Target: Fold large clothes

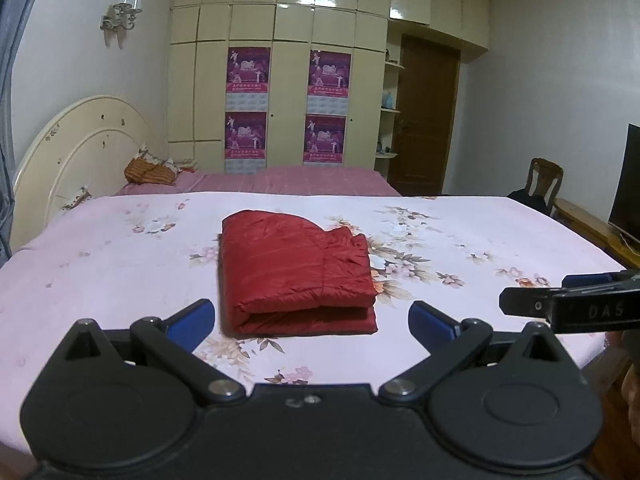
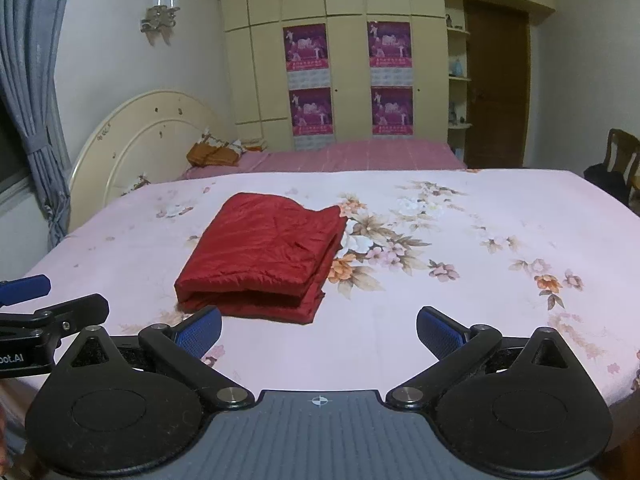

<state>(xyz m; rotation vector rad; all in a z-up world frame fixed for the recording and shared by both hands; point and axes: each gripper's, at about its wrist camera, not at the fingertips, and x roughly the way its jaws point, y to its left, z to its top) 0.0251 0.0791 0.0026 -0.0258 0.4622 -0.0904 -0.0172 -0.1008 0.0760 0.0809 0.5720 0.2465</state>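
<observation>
The left gripper [image 1: 311, 320] has its jaws spread wide, the blue pads [image 1: 192, 322] standing far apart with nothing between them and nothing touching them. The right gripper [image 2: 319, 330] is spread just as wide — its blue pads [image 2: 438, 330] are bare and hold nothing. Both hang above the near edge of the bed [image 1: 100, 248], side by side: in the left wrist view the right gripper's black finger pokes in from the right edge, and in the right wrist view the left one's finger and blue pad show at the left edge.

The red padded jacket [image 1: 294, 270] lies folded into a compact, thick rectangle on the pink floral bedspread [image 2: 460, 240], apart from both grippers. It sits toward the near edge of the bed, roughly midway along it. Its folded-over edge faces the grippers, showing two stacked layers with a dark slit between them. From the left gripper it lies straight ahead, framed between the open pads but beyond them. From the right gripper it lies ahead and to the left, its near corner just past the left pad — whether they touch cannot be told.

Behind the bed stand a cream headboard [image 1: 76, 148], a second bed in pink striped cover [image 2: 360, 156] and a cream wardrobe [image 1: 280, 80] with purple posters [image 1: 248, 70].
</observation>
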